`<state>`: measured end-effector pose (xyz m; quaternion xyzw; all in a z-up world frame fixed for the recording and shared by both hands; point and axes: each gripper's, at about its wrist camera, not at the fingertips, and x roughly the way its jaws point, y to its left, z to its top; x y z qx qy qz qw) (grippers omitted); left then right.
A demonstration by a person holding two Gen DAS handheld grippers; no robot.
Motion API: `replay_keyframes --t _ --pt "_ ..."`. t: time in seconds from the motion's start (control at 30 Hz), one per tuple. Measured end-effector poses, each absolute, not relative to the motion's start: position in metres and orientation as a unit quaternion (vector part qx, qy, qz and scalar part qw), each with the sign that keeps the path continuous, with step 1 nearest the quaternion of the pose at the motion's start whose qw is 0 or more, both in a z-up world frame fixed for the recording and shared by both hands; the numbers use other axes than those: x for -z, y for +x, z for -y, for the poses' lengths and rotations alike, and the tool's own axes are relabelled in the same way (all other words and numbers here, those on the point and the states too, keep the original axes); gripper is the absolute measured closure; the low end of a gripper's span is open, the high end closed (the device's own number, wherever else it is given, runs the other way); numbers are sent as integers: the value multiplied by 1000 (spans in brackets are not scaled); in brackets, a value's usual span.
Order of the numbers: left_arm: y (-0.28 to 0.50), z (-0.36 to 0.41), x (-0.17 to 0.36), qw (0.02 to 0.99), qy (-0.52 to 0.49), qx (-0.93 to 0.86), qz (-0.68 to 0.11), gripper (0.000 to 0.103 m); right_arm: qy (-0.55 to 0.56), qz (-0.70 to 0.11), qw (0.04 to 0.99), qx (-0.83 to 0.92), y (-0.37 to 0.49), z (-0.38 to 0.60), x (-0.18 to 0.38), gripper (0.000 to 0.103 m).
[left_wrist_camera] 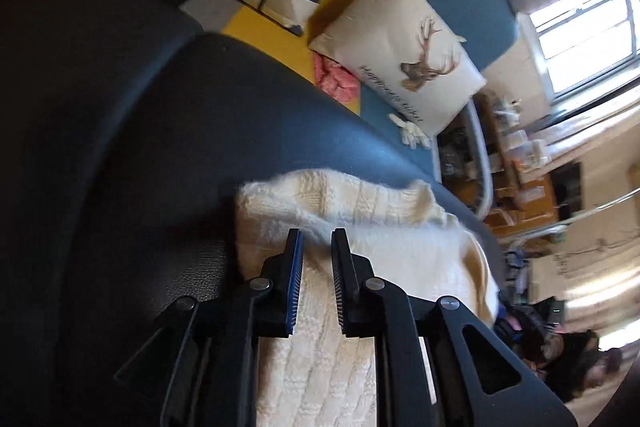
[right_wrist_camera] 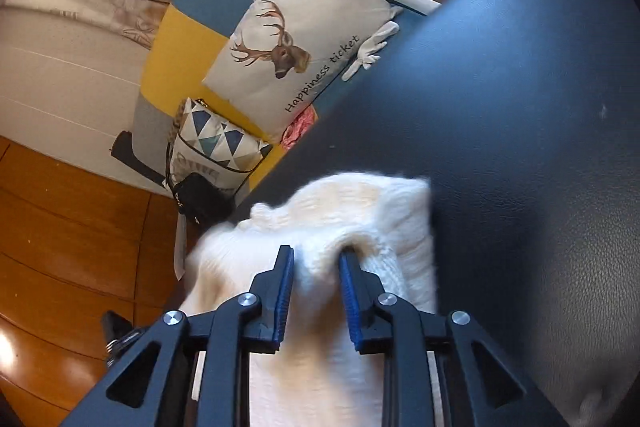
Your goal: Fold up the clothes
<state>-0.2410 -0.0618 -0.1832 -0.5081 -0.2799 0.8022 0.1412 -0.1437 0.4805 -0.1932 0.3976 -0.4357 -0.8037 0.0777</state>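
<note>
A cream knitted sweater (left_wrist_camera: pixel 360 203) lies on a dark leather-like tabletop (left_wrist_camera: pixel 180 131). In the left wrist view, my left gripper (left_wrist_camera: pixel 317 239) has its two fingers closed on a fold of the knit, and the fabric runs back between them. In the right wrist view the same sweater (right_wrist_camera: pixel 360 203) is bunched near the tabletop's (right_wrist_camera: pixel 500 107) edge. My right gripper (right_wrist_camera: pixel 316 255) pinches a raised ridge of it. Part of the sweater hangs blurred past the table edge at the left.
Behind the table stands a blue and yellow sofa with a deer pillow (right_wrist_camera: pixel 296 39), a triangle-pattern pillow (right_wrist_camera: pixel 216 139), a black bag (right_wrist_camera: pixel 200 195), a pink cloth (right_wrist_camera: pixel 300 125) and a white glove (right_wrist_camera: pixel 372 47). Wooden floor (right_wrist_camera: pixel 60 247) lies at the left.
</note>
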Motion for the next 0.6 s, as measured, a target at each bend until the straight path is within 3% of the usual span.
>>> replay_keyframes --t 0.1,0.33,0.53,0.6 --pt "-223 75 185 143 -499 -805 286 86 388 376 81 837 -132 -472 176 76" --pt "-159 76 188 147 -509 -820 215 77 454 134 21 881 -81 -423 151 74" --pt "-133 51 194 166 -515 -827 154 77 484 103 12 869 -69 -410 161 74" --pt "-132 44 194 157 -512 -835 127 77 478 95 17 873 -66 -407 155 86"
